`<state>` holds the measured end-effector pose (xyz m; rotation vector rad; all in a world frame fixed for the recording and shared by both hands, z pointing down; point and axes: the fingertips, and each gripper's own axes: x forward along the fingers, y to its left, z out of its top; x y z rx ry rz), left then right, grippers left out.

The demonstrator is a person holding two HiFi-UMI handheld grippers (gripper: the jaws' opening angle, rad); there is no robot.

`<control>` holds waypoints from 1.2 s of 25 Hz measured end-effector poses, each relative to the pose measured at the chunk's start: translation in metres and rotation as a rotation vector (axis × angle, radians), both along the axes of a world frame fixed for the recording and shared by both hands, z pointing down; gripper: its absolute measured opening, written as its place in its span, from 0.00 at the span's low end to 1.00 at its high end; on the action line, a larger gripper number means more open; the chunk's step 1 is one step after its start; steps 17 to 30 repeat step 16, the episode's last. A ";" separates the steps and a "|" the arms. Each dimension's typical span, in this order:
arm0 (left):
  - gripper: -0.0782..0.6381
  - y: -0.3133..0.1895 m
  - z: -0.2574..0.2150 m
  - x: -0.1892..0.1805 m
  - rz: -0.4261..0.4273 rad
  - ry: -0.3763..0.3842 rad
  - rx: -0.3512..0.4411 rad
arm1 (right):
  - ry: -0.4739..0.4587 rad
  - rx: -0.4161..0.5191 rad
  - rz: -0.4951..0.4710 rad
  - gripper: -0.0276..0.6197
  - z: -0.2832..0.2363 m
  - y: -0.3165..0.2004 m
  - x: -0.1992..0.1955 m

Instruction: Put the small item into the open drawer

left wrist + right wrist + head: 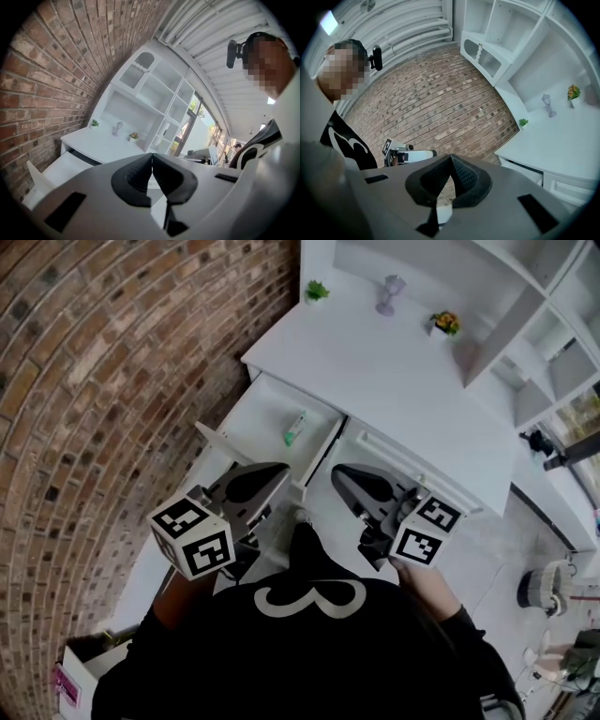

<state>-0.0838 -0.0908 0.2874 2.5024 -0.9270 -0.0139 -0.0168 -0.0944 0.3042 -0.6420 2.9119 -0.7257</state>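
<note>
The small item [294, 430], a green and white tube, lies inside the open white drawer [265, 401] at the desk's left end. My left gripper [279, 470] is held below the drawer's front, near the person's chest, shut with nothing between its pads. In the left gripper view its jaws [152, 157] meet in a closed line, and the drawer [63, 165] shows beyond them on the left. My right gripper [339, 472] is beside it, in front of the closed drawer, also shut and empty. Its jaws [450, 159] touch at the tips.
On the white desk top [394, 381] stand a small green plant [317, 290], a grey goblet-shaped ornament [389, 293] and a flower pot [444, 322]. White shelves [525, 343] rise at the right. A brick wall [103, 381] runs along the left.
</note>
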 end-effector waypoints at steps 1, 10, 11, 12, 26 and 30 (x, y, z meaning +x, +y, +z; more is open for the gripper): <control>0.12 0.002 0.001 0.000 -0.001 -0.001 -0.001 | 0.005 0.001 0.000 0.06 0.000 0.003 0.000; 0.11 0.007 0.004 -0.002 -0.021 -0.031 0.001 | 0.028 0.016 0.005 0.06 0.003 0.004 0.002; 0.12 0.006 0.006 -0.002 -0.022 -0.031 -0.001 | 0.029 0.013 0.006 0.06 0.004 0.003 0.002; 0.12 0.005 0.007 -0.003 -0.023 -0.029 -0.004 | 0.030 0.011 0.007 0.06 0.006 0.002 0.002; 0.12 -0.002 0.010 -0.004 -0.027 -0.022 -0.011 | 0.035 0.013 0.006 0.06 0.009 -0.003 -0.001; 0.12 -0.002 0.010 -0.004 -0.027 -0.022 -0.011 | 0.035 0.013 0.006 0.06 0.009 -0.003 -0.001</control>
